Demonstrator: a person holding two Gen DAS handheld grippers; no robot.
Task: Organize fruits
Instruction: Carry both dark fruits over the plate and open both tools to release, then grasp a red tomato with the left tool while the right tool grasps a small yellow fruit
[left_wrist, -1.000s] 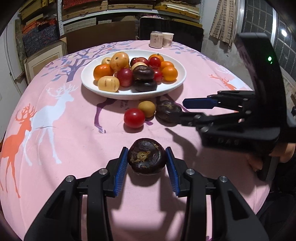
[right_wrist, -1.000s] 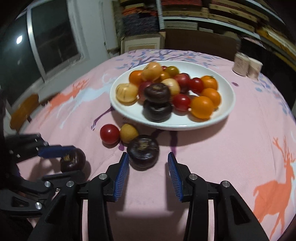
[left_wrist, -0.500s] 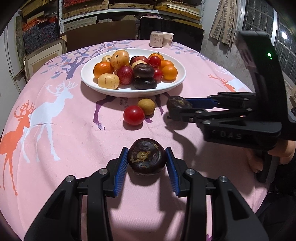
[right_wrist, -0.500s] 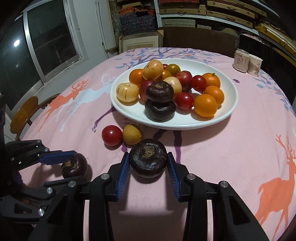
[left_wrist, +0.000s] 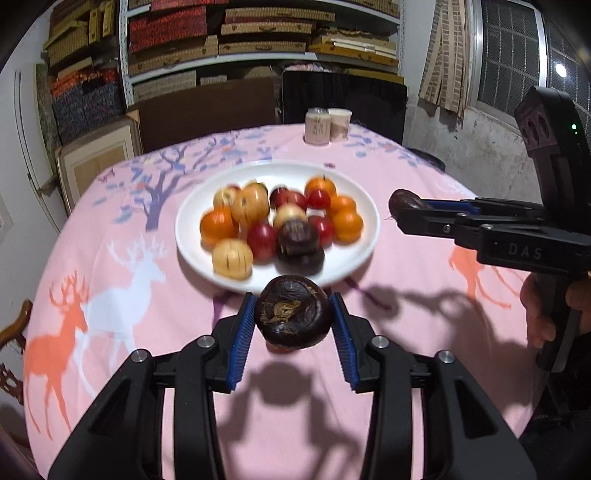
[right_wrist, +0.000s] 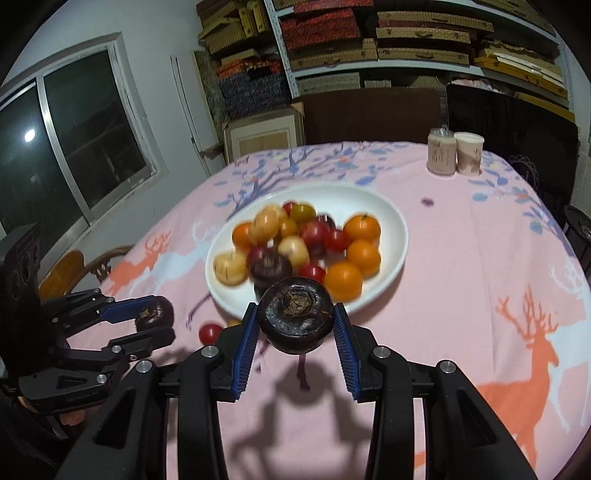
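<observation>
Dark fruit (left_wrist: 293, 314) faces its stem scar at the camera, gripped by left fingers (left_wrist: 242, 334); right fingers (right_wrist: 349, 352) grip another (right_wrist: 295, 319).

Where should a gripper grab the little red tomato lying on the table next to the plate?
Grip the red tomato across its round middle, coming from above. It is small and smooth, so pads on opposite sides should stop it slipping. A yellowish fruit sits close by near the white plate, so probably close along the other direction. Both grippers are full now.
</observation>
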